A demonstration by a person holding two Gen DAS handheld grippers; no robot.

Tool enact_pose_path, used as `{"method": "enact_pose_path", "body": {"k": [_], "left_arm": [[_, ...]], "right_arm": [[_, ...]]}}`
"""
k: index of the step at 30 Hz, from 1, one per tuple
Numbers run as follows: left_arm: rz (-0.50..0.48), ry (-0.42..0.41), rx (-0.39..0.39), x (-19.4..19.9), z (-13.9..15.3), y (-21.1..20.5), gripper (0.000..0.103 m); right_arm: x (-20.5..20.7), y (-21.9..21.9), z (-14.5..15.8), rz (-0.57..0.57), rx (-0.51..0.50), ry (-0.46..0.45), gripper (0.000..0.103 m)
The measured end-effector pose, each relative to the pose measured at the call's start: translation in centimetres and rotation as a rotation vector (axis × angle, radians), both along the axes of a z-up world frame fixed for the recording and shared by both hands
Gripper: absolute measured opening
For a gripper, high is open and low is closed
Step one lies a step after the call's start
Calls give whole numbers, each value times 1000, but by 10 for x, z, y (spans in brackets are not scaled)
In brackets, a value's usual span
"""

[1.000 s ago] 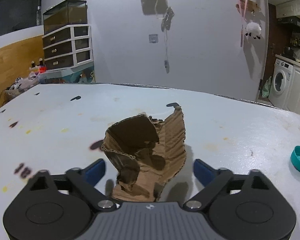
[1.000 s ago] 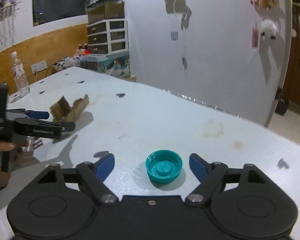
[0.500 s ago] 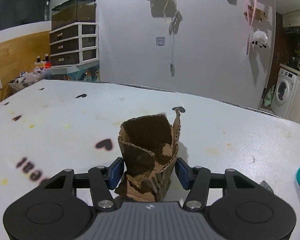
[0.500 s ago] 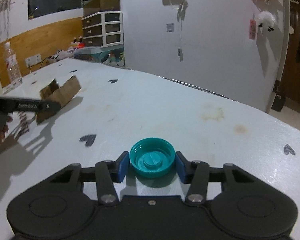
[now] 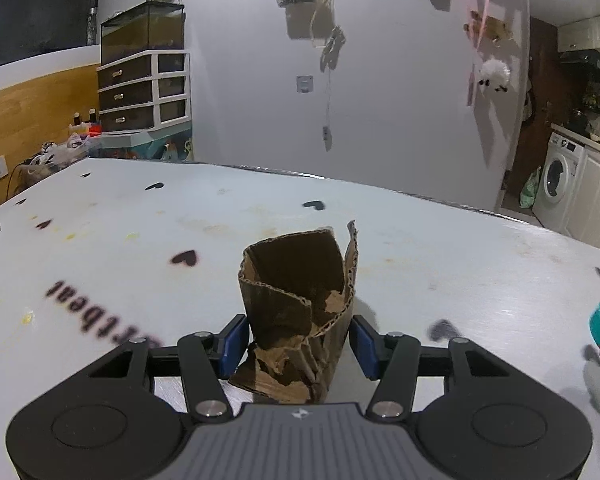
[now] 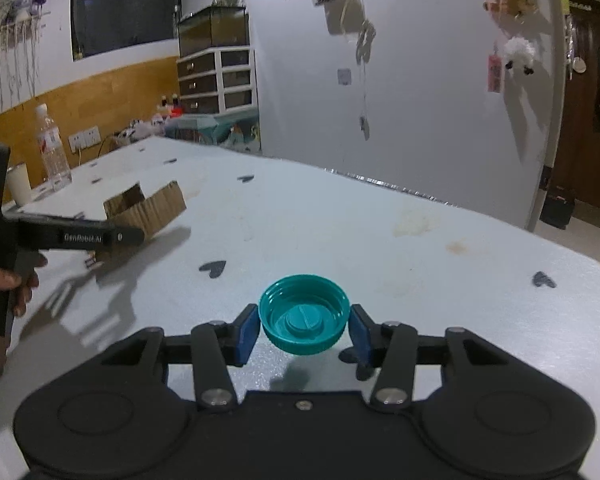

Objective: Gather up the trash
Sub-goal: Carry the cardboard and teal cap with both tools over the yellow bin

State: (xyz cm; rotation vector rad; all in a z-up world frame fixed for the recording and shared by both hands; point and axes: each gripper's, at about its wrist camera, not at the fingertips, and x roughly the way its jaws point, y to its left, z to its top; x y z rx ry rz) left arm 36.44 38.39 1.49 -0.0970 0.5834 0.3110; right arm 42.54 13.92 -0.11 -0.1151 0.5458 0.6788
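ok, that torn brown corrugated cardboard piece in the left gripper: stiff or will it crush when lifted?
The torn brown corrugated cardboard piece probably gives: it is already folded and ragged between the left gripper pads. It looks thin and hollow, so likely light. Fluted faces should resist slipping.

crumpled cardboard (image 5: 300, 312) upright, teal cap (image 6: 304, 314) upturned
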Motion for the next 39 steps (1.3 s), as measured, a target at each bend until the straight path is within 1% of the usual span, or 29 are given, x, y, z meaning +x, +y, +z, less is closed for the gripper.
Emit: {"method": "enact_pose_path", "body": {"k": [7, 10, 18, 24, 28, 39], "left_arm": [[-39, -35, 6, -25, 11, -44, 56], [-59, -51, 12, -37, 14, -64, 55], [-121, -75, -12, -64, 18, -113, 55], [-147, -73, -13, -76, 22, -145, 55], [-172, -76, 0, -83, 29, -171, 55], [-266, -91, 24, -97, 40, -249, 55]], "right_arm": [[-17, -31, 19, -31, 32, -31, 49], [-24, -46, 21, -47, 31, -37, 49], [-43, -85, 22, -99, 43, -33, 49], [-62, -111, 23, -129, 44, -46, 49], [-75, -132, 25, -144, 45, -53, 49], [-108, -203, 32, -227, 59, -82, 49]]}}
